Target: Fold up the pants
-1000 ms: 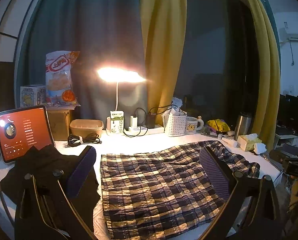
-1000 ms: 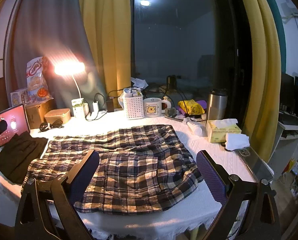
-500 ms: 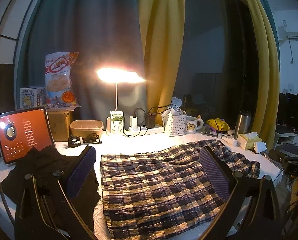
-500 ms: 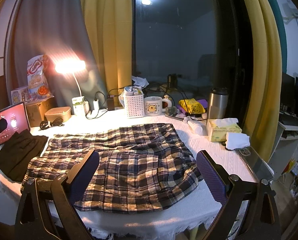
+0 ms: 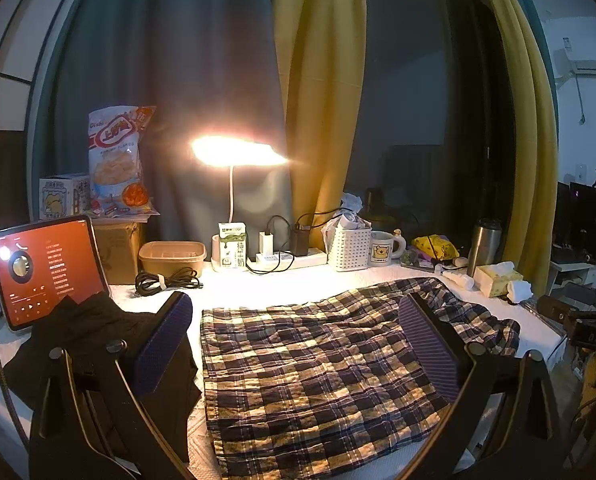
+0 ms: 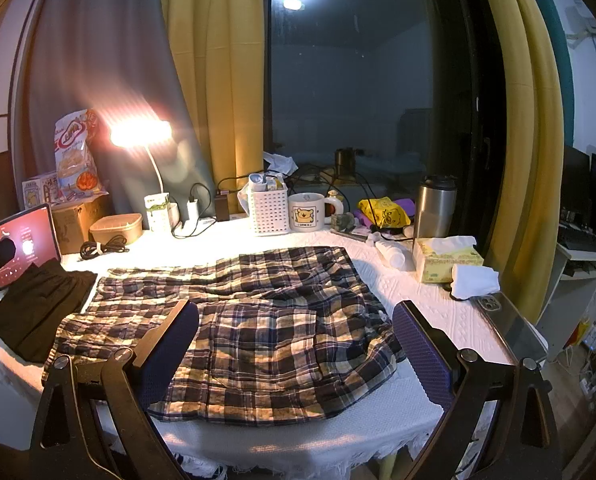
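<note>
1. Your right wrist view shows the whole plaid pants (image 6: 254, 332) spread flat on the tabletop (image 6: 430, 304), with the frayed front edge of the white cover; your left wrist view shows them (image 5: 318, 364) from the leg end only, running toward 2 o'clock.
2. Only your right wrist view takes in the phone (image 6: 506, 320) lying at 3 o'clock by the folded white cloth (image 6: 474, 280); only your left wrist view shows the tablet (image 5: 46, 268) full on, at 9 o'clock.
3. Your left gripper (image 5: 298, 344) hangs above the pants' left edge, fingers spread wide, holding nothing; its left finger (image 5: 162, 344) sits over the black garment (image 5: 82, 336).
4. Your right gripper (image 6: 296, 348) hovers over the near waist part of the pants, fingers spread wide and empty.
5. The white perforated basket (image 6: 268, 212) at 12 o'clock holds upright small items and crumpled paper; what they are, you cannot tell.
6. The tan tub (image 5: 172, 258) near the lamp (image 5: 234, 152) stands beside a milk carton (image 5: 232, 250); its inside is hidden.
7. The tissue box (image 6: 446, 260) at 2 o'clock has a tissue sticking up.
</note>
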